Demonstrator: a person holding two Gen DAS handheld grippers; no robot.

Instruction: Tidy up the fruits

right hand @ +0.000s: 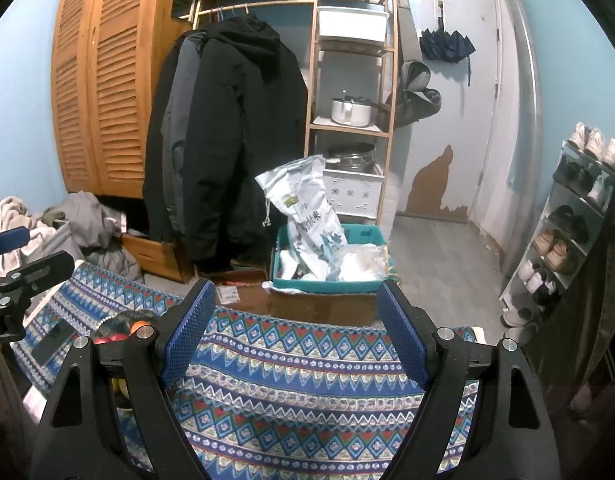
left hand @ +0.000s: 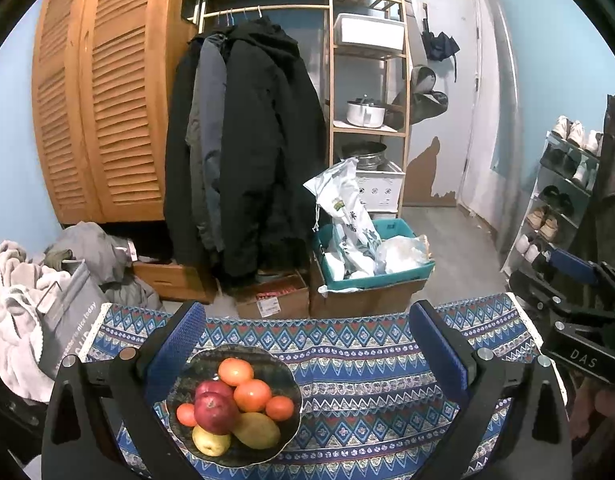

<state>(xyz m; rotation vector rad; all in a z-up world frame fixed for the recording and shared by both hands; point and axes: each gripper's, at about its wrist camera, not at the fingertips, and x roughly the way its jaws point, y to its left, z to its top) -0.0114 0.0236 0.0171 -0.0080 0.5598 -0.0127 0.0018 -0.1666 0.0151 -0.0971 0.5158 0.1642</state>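
Right wrist: bowl (right hand: 123, 322) mostly hidden behind hand-held gripper (right hand: 293, 326); fruit apparently inside.

Woven patterned tablecloth (left hand: 367, 344), perhaps glossy glass bowl (left hand: 285, 380), louvred wooden doors (left hand: 107, 100)

Dark, wavy-rimmed bowl (left hand: 285, 376) standing on the patterned blue cloth (left hand: 367, 360), holding a heap of fruit: four orange tangerines (left hand: 252, 395), a dark red apple (left hand: 215, 413) at the centre with a second partly behind it, a yellow pear (left hand: 211, 442) and a yellow-brown mango (left hand: 256, 430) at the near edge.
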